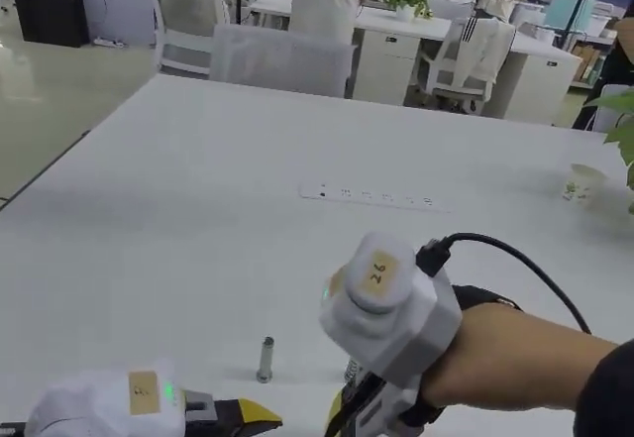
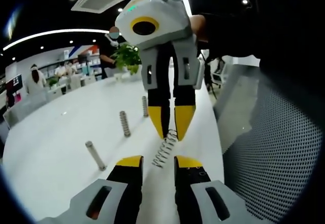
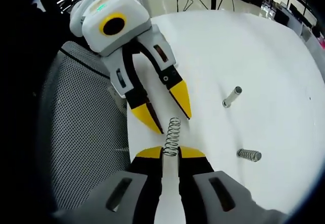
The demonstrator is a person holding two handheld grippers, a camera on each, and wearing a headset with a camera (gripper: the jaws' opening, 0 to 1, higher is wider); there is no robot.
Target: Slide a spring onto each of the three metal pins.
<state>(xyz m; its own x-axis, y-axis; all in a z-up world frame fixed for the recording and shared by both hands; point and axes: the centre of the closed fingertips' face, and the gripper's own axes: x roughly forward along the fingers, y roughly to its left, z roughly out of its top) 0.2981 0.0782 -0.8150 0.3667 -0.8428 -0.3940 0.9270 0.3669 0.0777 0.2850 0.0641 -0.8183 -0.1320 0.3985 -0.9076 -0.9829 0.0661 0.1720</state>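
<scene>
ok so: big white table (image 1: 297,160), and my landmark is the bare upright silver metal pin (image 1: 265,358) standing near the person's edge of it; the white right gripper with yellow-tipped black jaws (image 3: 171,154) is on the near side of that pin and off to its right, jaws pinched narrow on one end of a loose steel coil spring (image 3: 172,135); the matching left gripper (image 2: 159,162) faces it, also nearer the person than the pin, jaws spread and holding nothing; the spring's free end pokes in between its tips, can't tell if it touches them; next along from the bare pin is a second pin already wearing a spring (image 2: 124,124), and past that a third pin (image 2: 144,106), too small for me to call dressed or bare; so I'd say at least one is done and this is the line-up step for another spring; next move imo: tip the spring upright, centre its open end over the bare pin's top, lower it, let go; the left gripper could steady the floppy end
</scene>
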